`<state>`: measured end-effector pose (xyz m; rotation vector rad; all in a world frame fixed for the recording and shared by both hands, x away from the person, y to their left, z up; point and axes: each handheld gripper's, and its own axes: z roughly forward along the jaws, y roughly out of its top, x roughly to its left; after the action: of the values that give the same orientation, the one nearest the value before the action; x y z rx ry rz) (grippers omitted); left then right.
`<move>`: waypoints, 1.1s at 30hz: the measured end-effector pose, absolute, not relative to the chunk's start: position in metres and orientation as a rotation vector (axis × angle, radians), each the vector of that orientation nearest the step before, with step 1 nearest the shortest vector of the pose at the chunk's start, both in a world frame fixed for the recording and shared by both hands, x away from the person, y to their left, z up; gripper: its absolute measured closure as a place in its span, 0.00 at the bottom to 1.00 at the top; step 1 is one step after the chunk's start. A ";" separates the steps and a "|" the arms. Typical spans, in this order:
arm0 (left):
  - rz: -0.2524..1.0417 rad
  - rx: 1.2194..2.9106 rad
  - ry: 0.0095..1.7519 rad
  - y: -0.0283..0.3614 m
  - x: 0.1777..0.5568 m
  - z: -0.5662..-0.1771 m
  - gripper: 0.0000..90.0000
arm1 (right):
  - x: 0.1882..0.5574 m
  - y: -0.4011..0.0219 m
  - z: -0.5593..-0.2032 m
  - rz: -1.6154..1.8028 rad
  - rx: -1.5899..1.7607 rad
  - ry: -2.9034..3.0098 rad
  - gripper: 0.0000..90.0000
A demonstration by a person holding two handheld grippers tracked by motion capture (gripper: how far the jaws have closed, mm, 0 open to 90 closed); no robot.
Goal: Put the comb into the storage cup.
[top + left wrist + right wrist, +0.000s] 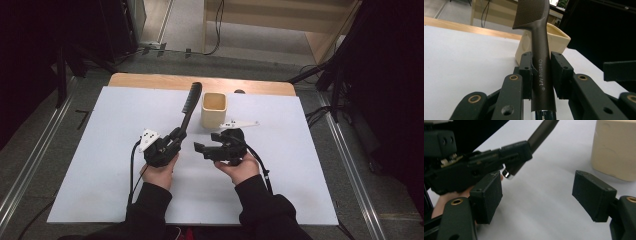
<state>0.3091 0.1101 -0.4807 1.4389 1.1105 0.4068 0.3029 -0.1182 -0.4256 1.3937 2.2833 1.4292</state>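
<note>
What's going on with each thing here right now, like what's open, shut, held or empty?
Left gripper: shut on the comb's handle.
Right gripper: open, holding nothing.
Comb: held, teeth end pointing away from the person.
Cup: upright on the table, nothing seen inside.

One legible marking: "Creative Art ®", pale lettering running lengthwise along the dark handle of the comb (541, 72), seen in the left gripper view. Text sits on the stretch of handle clamped between the jaws of the left gripper (541, 75), reading from the teeth end down toward the chrome tip. No other lettering, numbers or signs legible: none on the cream square cup (556, 40), none on the white table sheet (115, 145), none in the right gripper view.
</note>
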 end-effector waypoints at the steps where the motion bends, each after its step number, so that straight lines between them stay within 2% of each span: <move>1: 0.403 1.434 1.113 0.110 0.308 -0.482 0.81 | 0.305 -0.116 -0.425 1.432 1.398 2.282 0.25; 19: 0.444 1.378 1.109 0.115 0.302 -0.486 0.81 | 0.329 -0.089 -0.417 1.456 1.447 2.260 0.25; 23: 0.453 1.377 1.109 0.115 0.301 -0.486 0.81 | 0.336 -0.087 -0.416 1.483 1.485 2.257 0.30; 33: 0.482 1.382 1.096 0.113 0.300 -0.485 0.81 | 0.348 -0.081 -0.413 1.489 1.533 2.217 0.30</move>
<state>0.2998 0.1134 -0.4847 1.3817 1.0956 0.4821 0.3476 -0.0812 -0.4134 1.5329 2.2173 1.4888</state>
